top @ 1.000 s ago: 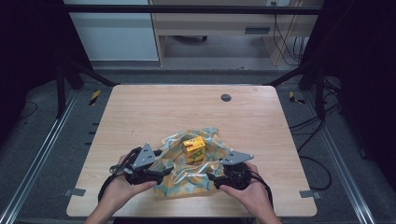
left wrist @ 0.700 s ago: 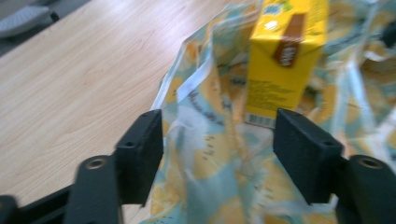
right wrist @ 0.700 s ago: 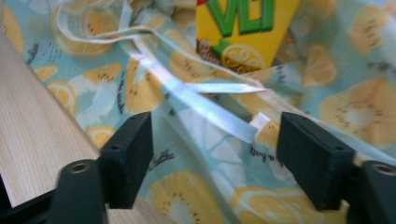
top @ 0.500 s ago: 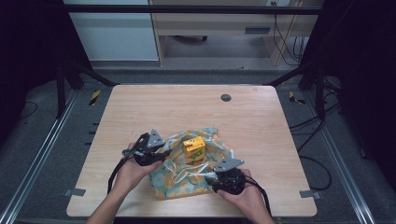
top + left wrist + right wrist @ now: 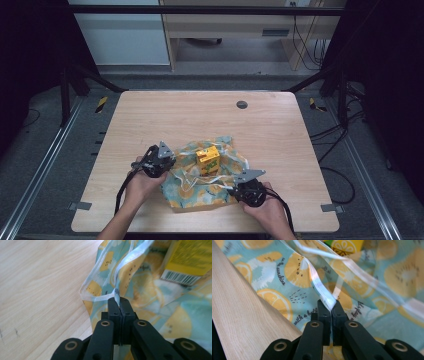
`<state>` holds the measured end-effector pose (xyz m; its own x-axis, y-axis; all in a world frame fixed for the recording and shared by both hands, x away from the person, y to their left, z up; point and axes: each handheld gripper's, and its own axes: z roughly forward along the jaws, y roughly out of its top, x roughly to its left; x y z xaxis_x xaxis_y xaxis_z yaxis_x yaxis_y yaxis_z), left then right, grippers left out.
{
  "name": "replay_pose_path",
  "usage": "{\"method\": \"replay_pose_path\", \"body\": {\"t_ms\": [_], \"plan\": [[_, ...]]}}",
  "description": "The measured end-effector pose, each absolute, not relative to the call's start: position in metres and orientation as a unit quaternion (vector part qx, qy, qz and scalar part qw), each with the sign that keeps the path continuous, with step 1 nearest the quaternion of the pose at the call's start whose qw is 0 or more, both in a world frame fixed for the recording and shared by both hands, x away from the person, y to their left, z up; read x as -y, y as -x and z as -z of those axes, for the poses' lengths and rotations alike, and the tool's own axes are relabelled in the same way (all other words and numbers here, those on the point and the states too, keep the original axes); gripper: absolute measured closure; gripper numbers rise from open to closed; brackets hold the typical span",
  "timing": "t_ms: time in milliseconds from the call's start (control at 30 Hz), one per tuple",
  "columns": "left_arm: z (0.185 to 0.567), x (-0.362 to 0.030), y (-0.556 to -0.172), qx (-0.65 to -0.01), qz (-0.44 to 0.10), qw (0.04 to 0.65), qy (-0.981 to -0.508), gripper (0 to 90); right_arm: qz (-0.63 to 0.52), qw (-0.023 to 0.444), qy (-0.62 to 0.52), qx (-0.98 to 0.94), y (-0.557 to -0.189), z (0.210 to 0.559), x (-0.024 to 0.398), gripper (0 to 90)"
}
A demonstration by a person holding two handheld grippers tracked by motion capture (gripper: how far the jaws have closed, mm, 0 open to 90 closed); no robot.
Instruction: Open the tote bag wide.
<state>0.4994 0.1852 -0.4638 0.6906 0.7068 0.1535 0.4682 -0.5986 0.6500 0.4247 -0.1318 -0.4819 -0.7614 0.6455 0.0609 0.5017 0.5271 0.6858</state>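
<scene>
Wood grain: the table (image 5: 150, 125) has a pale, light-brown top with fine streaks, rounded corners and a small dark round grommet (image 5: 242, 104) near its far edge.
Bag: a thin, glossy plastic bag (image 5: 200, 190) printed with lemon and orange slices on a teal ground lies crumpled on the near middle of the table; cursive black lettering runs across it in the right gripper view.
Bag rim: a clear, whitish band edges the opening, folded and rippled where it is pulled up.
Carton: a small yellow box (image 5: 207, 159) with green print stands upright inside the bag; its barcode panel appears in the left gripper view (image 5: 185, 260).
Left tool (image 5: 119, 301): black jaws clenched together on the bag's translucent rim, which rises from between them as a narrow strip; in the high view it sits at the bag's left edge (image 5: 172, 162).
Right tool (image 5: 330, 304): black jaws pressed closed on a pinched fold of the whitish rim; in the high view it sits at the bag's near right corner (image 5: 231, 189).
Hands: each hand grips its tool from the near table edge, dark cables trailing back.
</scene>
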Motion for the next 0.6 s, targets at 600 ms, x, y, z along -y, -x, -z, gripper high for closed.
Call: {"method": "replay_pose_path", "body": {"t_ms": [600], "plan": [[0.477,-0.201,-0.504,-0.361,-0.197,0.288,-0.865,90.0,-0.345,0.091,-0.37,-0.858,-0.43,0.489,0.155,89.2]]}}
